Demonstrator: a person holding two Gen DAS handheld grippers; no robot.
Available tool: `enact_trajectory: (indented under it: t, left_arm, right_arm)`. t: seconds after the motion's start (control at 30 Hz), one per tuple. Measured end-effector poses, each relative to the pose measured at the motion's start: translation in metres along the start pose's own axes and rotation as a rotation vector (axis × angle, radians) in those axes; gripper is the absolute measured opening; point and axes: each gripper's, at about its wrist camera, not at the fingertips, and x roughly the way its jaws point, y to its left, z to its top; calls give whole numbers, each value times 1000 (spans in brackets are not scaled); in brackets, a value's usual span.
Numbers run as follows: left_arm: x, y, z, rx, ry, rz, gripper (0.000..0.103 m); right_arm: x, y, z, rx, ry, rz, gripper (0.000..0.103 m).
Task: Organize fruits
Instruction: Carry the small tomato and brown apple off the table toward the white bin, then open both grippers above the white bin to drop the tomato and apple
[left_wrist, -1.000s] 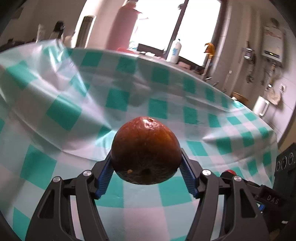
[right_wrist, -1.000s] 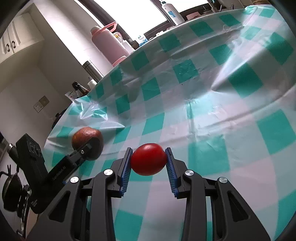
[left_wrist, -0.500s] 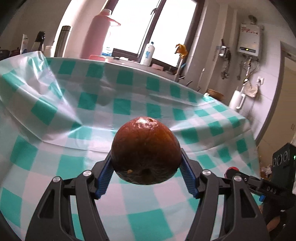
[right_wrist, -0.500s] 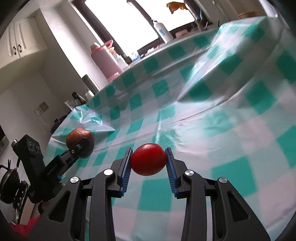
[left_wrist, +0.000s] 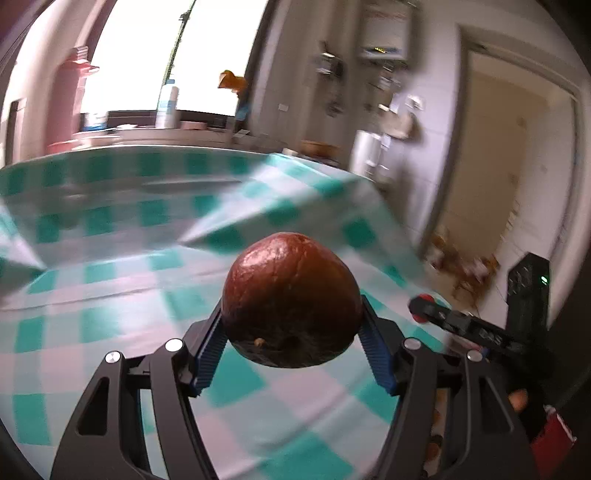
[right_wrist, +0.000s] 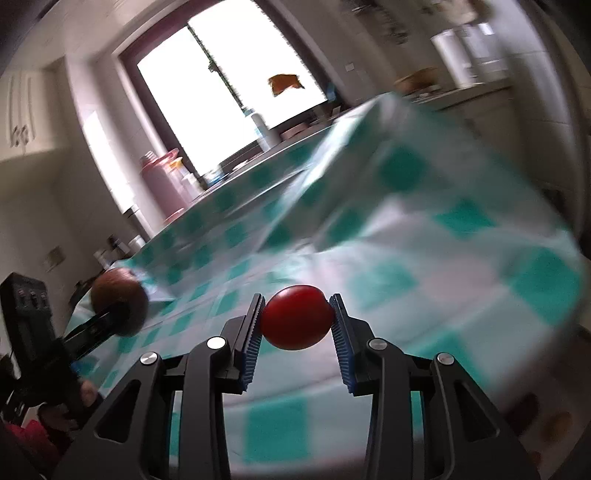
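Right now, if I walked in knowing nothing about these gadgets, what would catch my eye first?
Most likely the round, glossy brown fruit clamped in the left gripper, held above the teal-and-white checked tablecloth. Next, the small, smooth red fruit pinched in the right gripper, over the same cloth. Behind both, a bright window glares above a blurred kitchen counter.

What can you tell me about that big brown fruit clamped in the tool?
The brown fruit is round, reddish-brown and glossy on top, darker and duller beneath, with a small tan speck near its underside. It is lifted clear of the checked tablecloth, pinched on both sides by the left gripper's blue ribbed fingers. Nothing else touches it.
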Motion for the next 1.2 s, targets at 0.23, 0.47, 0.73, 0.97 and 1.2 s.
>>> enact_trajectory:
  t: [0.23,0.47,0.73,0.97,1.2]
  left_arm:
    - [35,-84,-21,172,107,-157,66]
    - [68,-153,-54,324,213,-286,66]
    - [109,-204,-114,468,396,-398,66]
    - [169,-212,-175,516,684,-441,66]
    - [204,-202,-198,511,789,-386,66]
  right_arm:
    - [-43,-83,-20,130,-10,-190,37]
    - [-61,-150,-47,206,103,-411,37]
    - [-54,-191,-72,224,251,-567,37]
    - [-37,-202,-85,197,347,-612,37]
    - [-28,-208,-93,218,402,-634,37]
